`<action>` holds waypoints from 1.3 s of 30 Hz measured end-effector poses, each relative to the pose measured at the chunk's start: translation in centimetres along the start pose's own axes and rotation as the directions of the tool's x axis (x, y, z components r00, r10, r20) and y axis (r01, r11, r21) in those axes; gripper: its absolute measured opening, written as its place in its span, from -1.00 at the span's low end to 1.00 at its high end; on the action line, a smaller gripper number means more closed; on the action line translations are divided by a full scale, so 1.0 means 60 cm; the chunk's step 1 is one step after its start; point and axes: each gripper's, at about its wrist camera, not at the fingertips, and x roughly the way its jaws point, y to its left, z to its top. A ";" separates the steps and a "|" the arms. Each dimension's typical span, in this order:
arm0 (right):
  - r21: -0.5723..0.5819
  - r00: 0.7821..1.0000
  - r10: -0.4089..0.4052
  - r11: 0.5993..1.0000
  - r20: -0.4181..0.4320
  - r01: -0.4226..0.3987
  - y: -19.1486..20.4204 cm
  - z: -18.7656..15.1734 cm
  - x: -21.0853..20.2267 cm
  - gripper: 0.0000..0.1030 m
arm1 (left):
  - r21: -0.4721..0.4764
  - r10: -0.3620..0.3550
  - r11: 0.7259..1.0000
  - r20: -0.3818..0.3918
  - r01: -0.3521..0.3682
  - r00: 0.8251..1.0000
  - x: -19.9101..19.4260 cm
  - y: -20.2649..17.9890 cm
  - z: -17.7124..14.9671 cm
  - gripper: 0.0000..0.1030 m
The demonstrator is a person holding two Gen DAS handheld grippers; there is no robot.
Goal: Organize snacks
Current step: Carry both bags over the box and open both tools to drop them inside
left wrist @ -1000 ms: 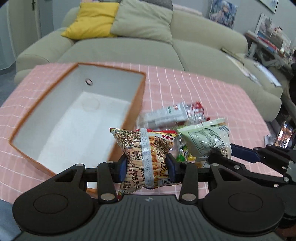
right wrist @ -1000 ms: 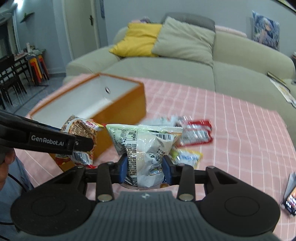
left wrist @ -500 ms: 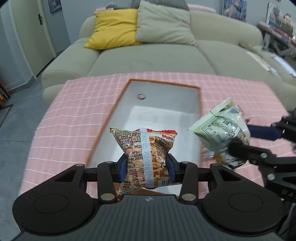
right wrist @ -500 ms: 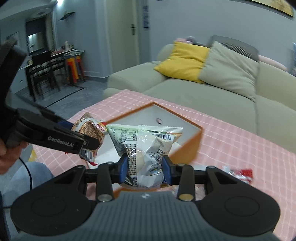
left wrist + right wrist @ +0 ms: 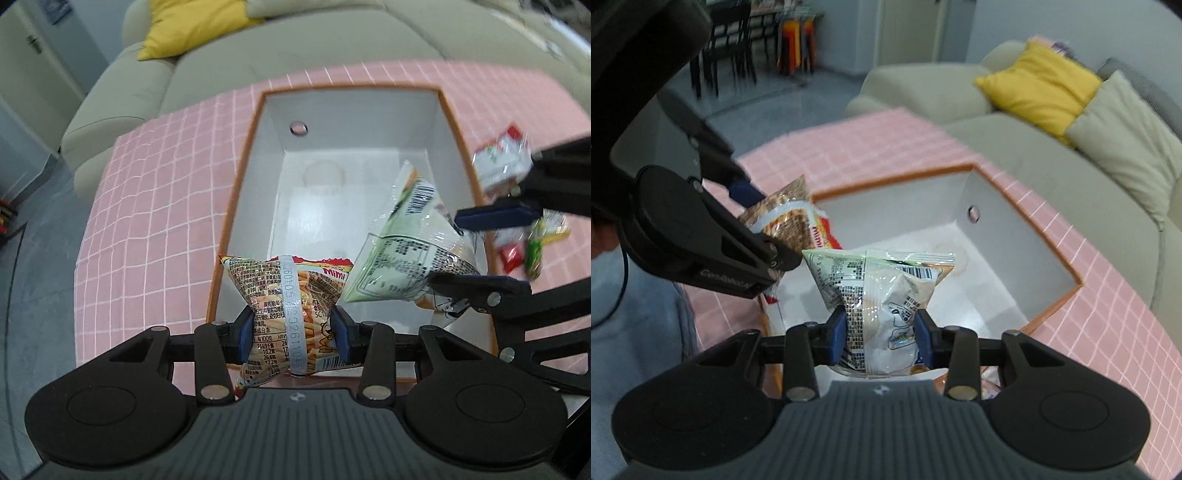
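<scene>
My left gripper is shut on a brown and red bag of stick snacks, hanging over the near rim of the orange box with a white inside. My right gripper is shut on a pale green and white snack bag, which hangs above the box's white floor. In the left wrist view that green bag shows at the right, pinched by the right gripper's fingers. The stick snack bag appears left in the right wrist view.
Several snack packets lie on the pink checked tablecloth right of the box. A beige sofa with a yellow cushion stands behind the table. Dark chairs stand far left.
Both grippers have carried their bags leftward from the snack pile to above the box. The views now look more steeply down into its inside.
</scene>
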 end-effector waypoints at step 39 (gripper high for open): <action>-0.004 0.985 0.030 1.000 -0.170 -0.031 -0.016 -0.001 0.059 0.20 | 0.141 0.055 0.989 -0.145 -0.034 0.988 0.048 -0.015 0.016 0.43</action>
